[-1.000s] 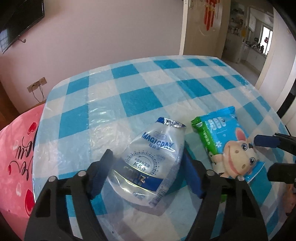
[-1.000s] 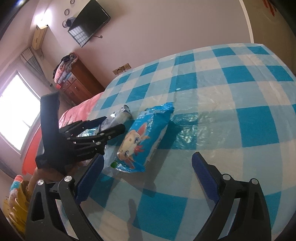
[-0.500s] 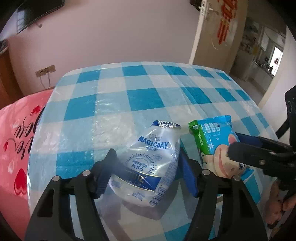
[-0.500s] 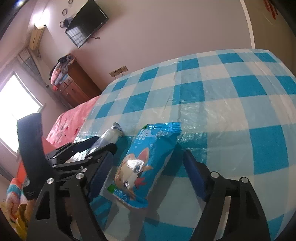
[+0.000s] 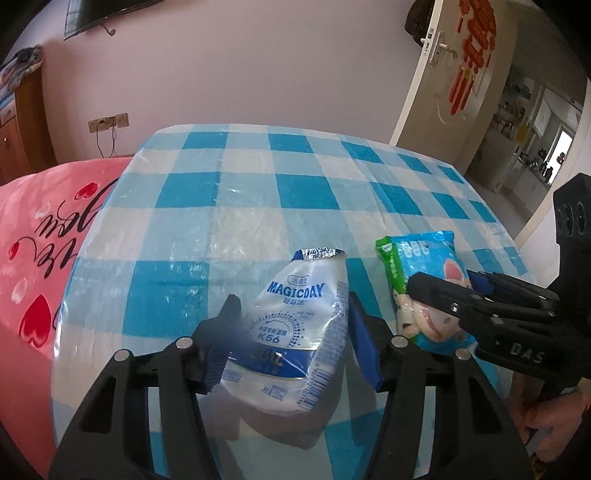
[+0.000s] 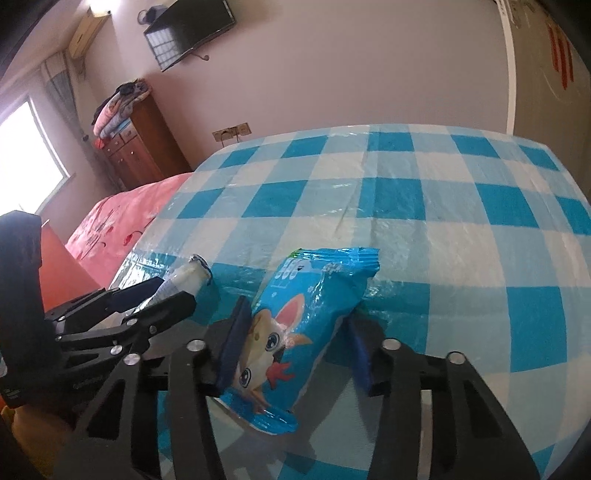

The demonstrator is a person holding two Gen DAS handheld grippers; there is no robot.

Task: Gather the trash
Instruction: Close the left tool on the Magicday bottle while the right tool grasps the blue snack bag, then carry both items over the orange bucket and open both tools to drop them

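A white and blue MAGICDAY drink pouch [image 5: 295,328] lies on the blue-checked tablecloth [image 5: 258,192]. My left gripper [image 5: 291,343] has its pads against both sides of the pouch. A blue snack bag with a cartoon animal [image 6: 295,321] lies just right of it and also shows in the left wrist view [image 5: 424,266]. My right gripper [image 6: 295,343] is around the bag; the left pad touches it and a small gap shows at the right pad. The pouch's top [image 6: 192,275] shows in the right wrist view between the left gripper's fingers [image 6: 162,302].
A pink bedspread with red hearts [image 5: 40,236] lies left of the table. A wooden dresser [image 6: 140,144] and a wall TV [image 6: 188,33] are behind. An open door [image 5: 436,66] is at the far right. The table's edge is close on the near side.
Both grippers have narrowed: the left onto the pouch, the right around the snack bag. The right gripper has moved left and forward so the bag sits between its fingers.
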